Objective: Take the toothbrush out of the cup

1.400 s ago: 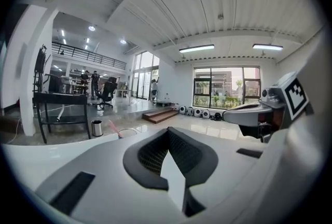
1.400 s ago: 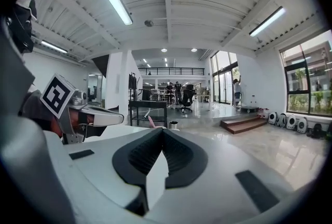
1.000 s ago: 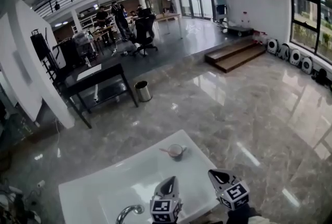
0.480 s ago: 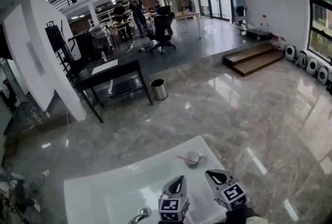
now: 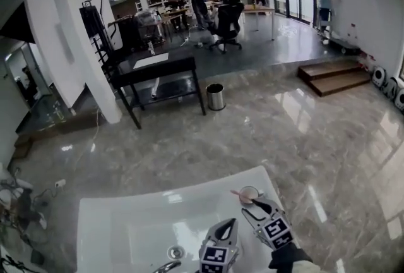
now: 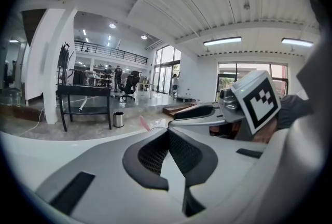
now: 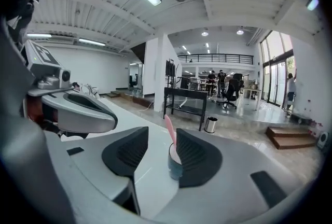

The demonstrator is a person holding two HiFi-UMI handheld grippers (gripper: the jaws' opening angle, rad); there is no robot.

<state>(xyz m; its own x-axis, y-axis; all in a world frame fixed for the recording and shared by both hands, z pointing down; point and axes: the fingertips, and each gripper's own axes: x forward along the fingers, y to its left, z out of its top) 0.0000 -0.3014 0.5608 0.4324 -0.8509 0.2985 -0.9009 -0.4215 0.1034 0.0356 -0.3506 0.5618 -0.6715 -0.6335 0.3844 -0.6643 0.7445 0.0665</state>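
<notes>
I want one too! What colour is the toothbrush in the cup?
Pink. The toothbrush shows best in the right gripper view.

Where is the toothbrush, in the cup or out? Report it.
In. The pink toothbrush stands in the cup, its handle sticking up past the rim in the right gripper view.

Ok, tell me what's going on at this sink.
A person holding a gripper in each hand is going for the pink toothbrush, which stands in a cup near the far right corner of the white washbasin. The right gripper has just been opening its jaws. They now frame the cup and toothbrush without pressing on either. The left gripper is shut and empty, held over the basin beside it. The toothbrush is not yet out of the cup.
</notes>
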